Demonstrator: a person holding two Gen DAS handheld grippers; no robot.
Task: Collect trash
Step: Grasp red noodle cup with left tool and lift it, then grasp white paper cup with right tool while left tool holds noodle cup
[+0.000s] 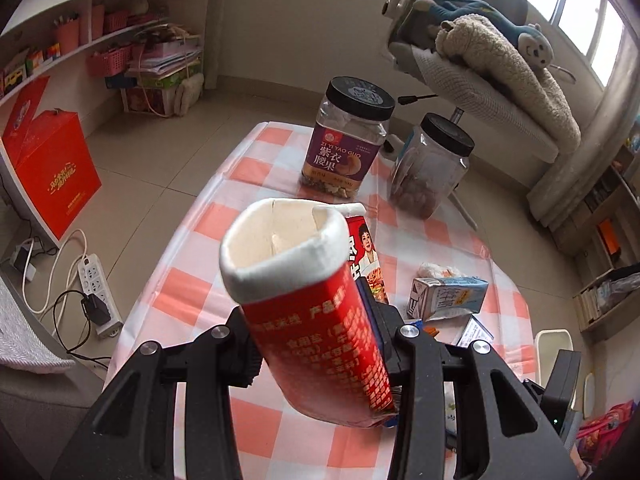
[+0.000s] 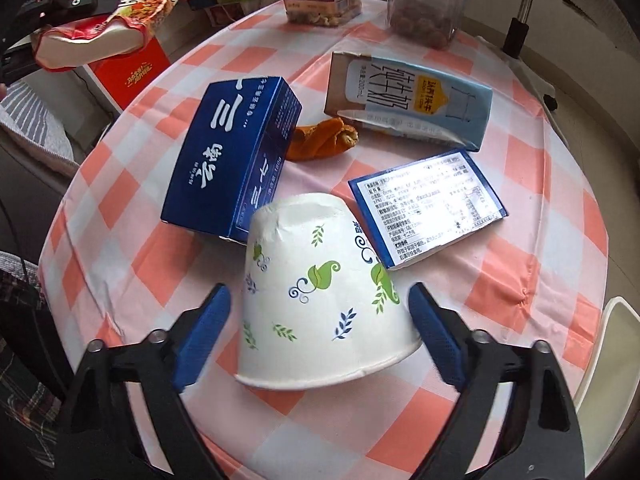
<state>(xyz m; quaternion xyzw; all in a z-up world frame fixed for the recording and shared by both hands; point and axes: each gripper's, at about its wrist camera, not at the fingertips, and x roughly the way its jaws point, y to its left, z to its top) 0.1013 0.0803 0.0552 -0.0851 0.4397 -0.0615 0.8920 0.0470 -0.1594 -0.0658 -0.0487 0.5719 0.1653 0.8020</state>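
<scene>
The left tongs (image 1: 320, 344) are clamped and tilted downward, while the right tongs (image 2: 320, 332) point steeply down, spread wide.

1. A lived-in room of a home — likely a child's room or study. Beyond the left jaws, wall shelves (image 1: 80, 36) hold pink baskets (image 1: 110, 60) and stacked papers.
2. Ahead and to the right of those jaws, a desk chair (image 1: 480, 80) carries a plush monkey (image 1: 524, 40) under a window (image 1: 580, 8).
3. A power strip (image 1: 98, 292) lies on the tiled floor — left of the jaws.
4. Below them, a checked tablecloth (image 1: 192, 240) bears snack jars (image 1: 346, 140).
</scene>
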